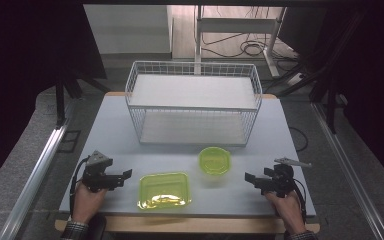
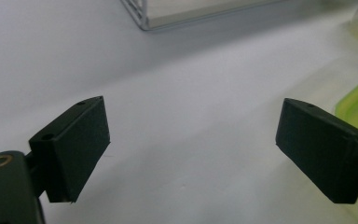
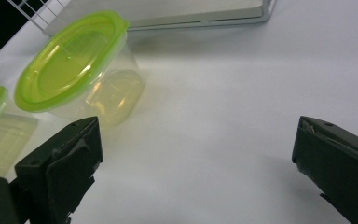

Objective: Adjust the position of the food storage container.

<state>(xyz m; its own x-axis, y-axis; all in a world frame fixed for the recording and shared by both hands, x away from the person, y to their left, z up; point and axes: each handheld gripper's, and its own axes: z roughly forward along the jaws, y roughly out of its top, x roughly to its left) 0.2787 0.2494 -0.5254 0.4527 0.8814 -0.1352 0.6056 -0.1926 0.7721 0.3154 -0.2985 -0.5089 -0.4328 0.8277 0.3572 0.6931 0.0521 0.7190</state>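
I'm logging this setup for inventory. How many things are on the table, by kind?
Green-lidded plastic tubs: 2 (a rectangular one and a round one)
White wire baskets: 1
Handheld tongs: 2 (left, right), both open
Total: 5
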